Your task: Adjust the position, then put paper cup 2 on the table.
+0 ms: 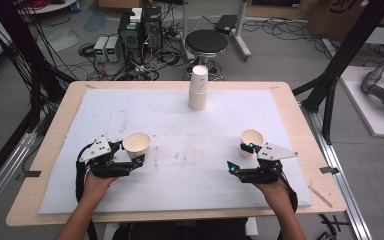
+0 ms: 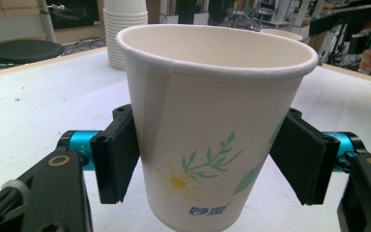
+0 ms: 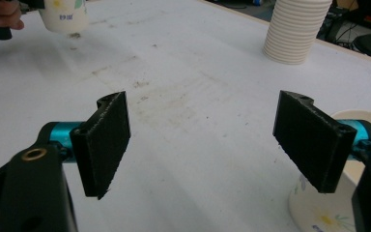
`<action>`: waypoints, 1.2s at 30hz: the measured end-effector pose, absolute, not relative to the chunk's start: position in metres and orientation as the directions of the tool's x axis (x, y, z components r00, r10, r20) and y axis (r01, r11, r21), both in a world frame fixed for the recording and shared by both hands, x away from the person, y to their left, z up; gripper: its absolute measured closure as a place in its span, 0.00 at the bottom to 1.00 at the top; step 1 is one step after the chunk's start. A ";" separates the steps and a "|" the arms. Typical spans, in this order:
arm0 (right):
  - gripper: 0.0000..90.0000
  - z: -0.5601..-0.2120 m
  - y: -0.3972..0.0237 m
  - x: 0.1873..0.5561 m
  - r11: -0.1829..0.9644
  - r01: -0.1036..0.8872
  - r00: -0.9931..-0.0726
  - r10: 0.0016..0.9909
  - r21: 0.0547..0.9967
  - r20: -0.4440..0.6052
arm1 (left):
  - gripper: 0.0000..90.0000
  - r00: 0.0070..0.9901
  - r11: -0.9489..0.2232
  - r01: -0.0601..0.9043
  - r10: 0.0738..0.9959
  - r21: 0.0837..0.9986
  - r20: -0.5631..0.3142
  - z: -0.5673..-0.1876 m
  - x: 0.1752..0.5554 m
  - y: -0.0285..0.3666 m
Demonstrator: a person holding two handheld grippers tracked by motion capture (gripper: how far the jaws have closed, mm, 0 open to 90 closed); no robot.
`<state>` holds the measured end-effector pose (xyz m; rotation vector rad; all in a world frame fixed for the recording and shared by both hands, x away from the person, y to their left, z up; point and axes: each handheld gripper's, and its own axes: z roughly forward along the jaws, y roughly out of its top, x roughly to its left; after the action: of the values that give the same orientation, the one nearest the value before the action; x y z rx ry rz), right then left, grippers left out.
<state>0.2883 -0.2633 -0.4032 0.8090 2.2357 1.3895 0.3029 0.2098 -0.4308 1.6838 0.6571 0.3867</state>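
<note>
A wooden table (image 1: 55, 130) carries a white foam sheet (image 1: 180, 185) that covers nearly its whole top; the sheet is faintly soiled near its middle. Beyond the table's far edge stand a black round stool (image 1: 206, 42) and computer towers (image 1: 140, 30) among floor cables.

At the far middle of the sheet stands a stack of paper cups (image 1: 198, 87), rims down, also seen in the left gripper view (image 2: 124, 34) and the right gripper view (image 3: 297, 29).

Left gripper (image 1: 130, 159): held in the person's left hand (image 1: 99, 181) at the near left of the sheet. Its two black jaws sit against opposite sides of an upright flower-printed paper cup (image 1: 137, 145). In the left gripper view the pads (image 2: 118, 159) meet the cup's wall (image 2: 212, 121) on both sides, so the gripper (image 2: 207, 164) pinches the cup about mid-height. Whether the cup's base touches the sheet cannot be told.

Right gripper (image 1: 240, 157): held in the right hand (image 1: 275, 190) at the near right. Its jaws are spread wide with bare sheet between them in the right gripper view (image 3: 203, 145). A second paper cup (image 1: 251, 141) stands upright on the sheet just outside one jaw, partly hidden behind that jaw's pad (image 3: 314, 137); its rim and printed wall show there (image 3: 319, 212).
</note>
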 end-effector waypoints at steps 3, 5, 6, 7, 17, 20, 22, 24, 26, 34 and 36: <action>0.24 -0.406 -0.263 0.289 0.343 0.274 -0.759 0.650 0.898 -0.017 | 0.33 0.778 -0.109 0.206 0.620 0.972 -0.096 -0.431 0.302 0.211; 0.24 -0.406 -0.262 0.289 0.338 0.271 -0.760 0.649 0.901 -0.015 | 0.33 0.774 -0.103 0.198 0.627 0.975 -0.091 -0.431 0.303 0.212; 0.24 -0.405 -0.262 0.289 0.339 0.271 -0.761 0.648 0.901 -0.016 | 0.33 0.771 -0.098 0.197 0.630 0.975 -0.093 -0.431 0.303 0.212; 0.24 -0.405 -0.262 0.289 0.337 0.268 -0.762 0.647 0.902 -0.016 | 0.33 0.771 -0.098 0.194 0.630 0.976 -0.090 -0.431 0.303 0.213; 0.24 -0.409 -0.259 0.288 0.332 0.281 -0.763 0.646 0.901 -0.001 | 0.33 0.721 -0.072 0.164 0.690 0.984 -0.070 -0.433 0.310 0.225; 0.24 -0.409 -0.259 0.289 0.332 0.276 -0.763 0.647 0.902 -0.005 | 0.33 0.690 -0.068 0.172 0.720 0.983 -0.071 -0.435 0.317 0.233; 0.24 -0.410 -0.259 0.288 0.330 0.282 -0.763 0.647 0.901 0.002 | 0.34 0.671 -0.090 0.181 0.740 0.979 -0.056 -0.437 0.322 0.237; 0.24 -0.410 -0.259 0.288 0.333 0.281 -0.766 0.643 0.900 0.001 | 0.34 0.652 -0.109 0.194 0.757 0.975 -0.045 -0.439 0.327 0.241; 0.24 -0.410 -0.260 0.287 0.331 0.277 -0.766 0.643 0.902 -0.001 | 0.34 0.638 -0.126 0.213 0.769 0.969 -0.040 -0.443 0.332 0.244; 0.24 -0.410 -0.263 0.284 0.328 0.280 -0.763 0.646 0.902 0.002 | 0.34 0.633 -0.151 0.283 0.771 0.947 -0.067 -0.455 0.342 0.241; 0.24 -0.410 -0.263 0.283 0.330 0.283 -0.764 0.645 0.900 0.004 | 0.35 0.629 -0.160 0.285 0.775 0.945 -0.059 -0.455 0.342 0.240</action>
<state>0.2834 -0.2629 -0.4099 0.8246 2.2456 1.4113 0.3419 0.2395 -0.4550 1.7296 0.8686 0.5447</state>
